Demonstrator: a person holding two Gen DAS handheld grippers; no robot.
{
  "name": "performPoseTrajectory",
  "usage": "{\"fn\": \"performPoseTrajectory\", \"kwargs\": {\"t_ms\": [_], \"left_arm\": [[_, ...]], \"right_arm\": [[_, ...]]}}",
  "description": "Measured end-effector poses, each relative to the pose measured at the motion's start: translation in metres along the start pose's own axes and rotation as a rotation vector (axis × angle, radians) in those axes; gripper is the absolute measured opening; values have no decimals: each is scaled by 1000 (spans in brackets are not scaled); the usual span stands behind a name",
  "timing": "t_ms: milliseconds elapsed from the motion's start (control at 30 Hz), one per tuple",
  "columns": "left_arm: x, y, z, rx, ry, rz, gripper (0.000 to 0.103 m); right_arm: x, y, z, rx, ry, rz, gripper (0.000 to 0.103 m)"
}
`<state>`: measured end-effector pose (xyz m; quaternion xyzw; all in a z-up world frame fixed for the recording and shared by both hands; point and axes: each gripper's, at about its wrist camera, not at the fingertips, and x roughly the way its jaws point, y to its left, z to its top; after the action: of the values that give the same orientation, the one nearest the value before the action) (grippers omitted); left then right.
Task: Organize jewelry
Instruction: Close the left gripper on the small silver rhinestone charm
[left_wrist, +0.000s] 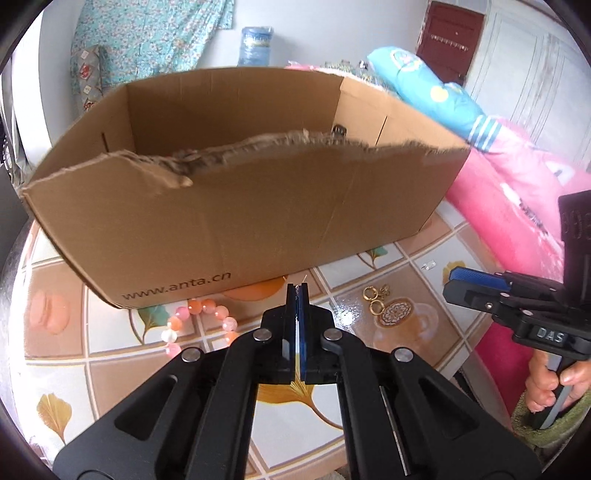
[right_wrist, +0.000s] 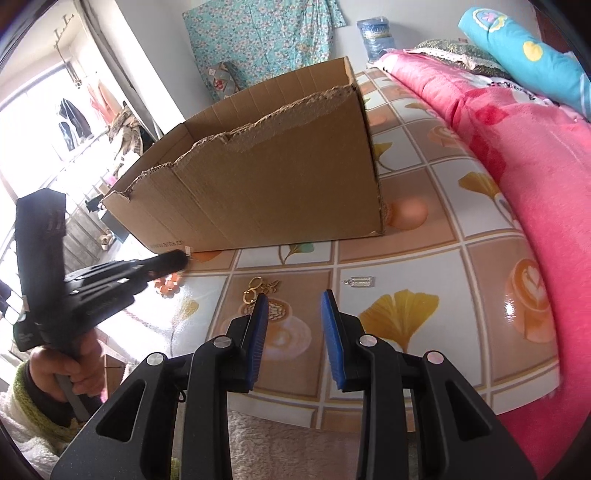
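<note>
item: small silver piece (right_wrist: 188, 250) pinched at my left gripper (left_wrist: 298, 288) tips, jaws together on it, just before the cardboard box (left_wrist: 236, 206) | do: lift clear of torn rim, release inside | right gripper (right_wrist: 295, 301): jaws apart, empty, near gold earrings (right_wrist: 255, 290)

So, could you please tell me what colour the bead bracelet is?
Pink and orange round-bead bracelet; clearest in left wrist view.

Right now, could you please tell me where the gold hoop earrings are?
The gold hoop earrings lie on the tiled tabletop, in front of the cardboard box, right of the pink bead bracelet in the left wrist view.
</note>
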<state>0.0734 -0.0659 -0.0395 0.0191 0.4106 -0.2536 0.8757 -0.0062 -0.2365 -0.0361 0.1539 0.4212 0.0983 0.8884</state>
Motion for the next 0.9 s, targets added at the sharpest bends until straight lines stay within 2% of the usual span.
{"fn": "performPoseTrajectory", "kwargs": {"t_ms": [133,433,767,900], "left_arm": [[-1,-2,-5,-3,-1,-13,0],[8,-4,-13,-13,23,-40,0],[17,-5,-8,-19,28,-53,0],[18,-5,-9,-14,31,-57,0]], "right_arm": [[3,-3,-2,2,21,-23,30],[14,-2,3,-52,20,-150,30],[34,10,8,-181,15,-265,29],[33,10,5,-181,9,-256,26]]}}
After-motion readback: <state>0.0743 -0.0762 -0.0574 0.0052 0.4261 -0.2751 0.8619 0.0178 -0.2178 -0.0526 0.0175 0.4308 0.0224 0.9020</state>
